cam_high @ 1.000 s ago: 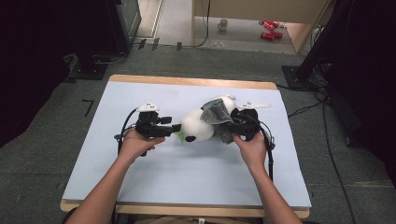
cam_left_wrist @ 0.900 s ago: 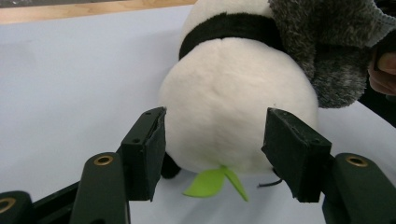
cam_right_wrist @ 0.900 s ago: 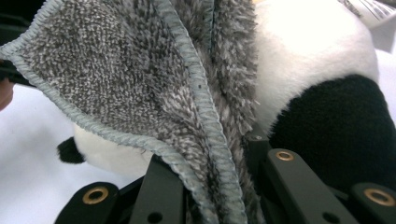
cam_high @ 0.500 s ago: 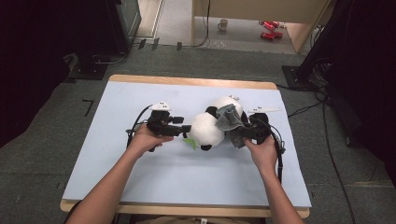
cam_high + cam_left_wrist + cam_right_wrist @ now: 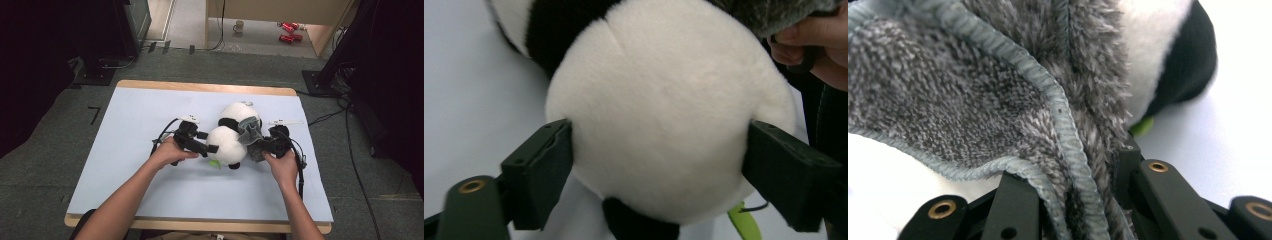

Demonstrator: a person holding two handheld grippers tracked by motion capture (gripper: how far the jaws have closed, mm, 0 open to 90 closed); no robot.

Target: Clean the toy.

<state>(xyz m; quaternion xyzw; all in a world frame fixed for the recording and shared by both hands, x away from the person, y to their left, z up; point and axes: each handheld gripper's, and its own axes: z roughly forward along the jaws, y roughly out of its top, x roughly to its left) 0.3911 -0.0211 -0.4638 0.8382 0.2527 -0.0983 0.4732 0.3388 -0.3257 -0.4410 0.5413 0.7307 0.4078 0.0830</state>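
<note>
Both hands shifted right with panda (image 5: 226,145). Your left tongs (image 5: 659,167) clamp its white ball; right tongs (image 5: 1073,200) pinch grey cloth (image 5: 973,95). Cloth lies right of panda, nearer right hand.

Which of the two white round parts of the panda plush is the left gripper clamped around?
The nearer ball, closest to the person; the left gripper has a jaw pressed on each side of it. The farther ball lies behind it, beside the grey cloth pinched in the right gripper.
</note>
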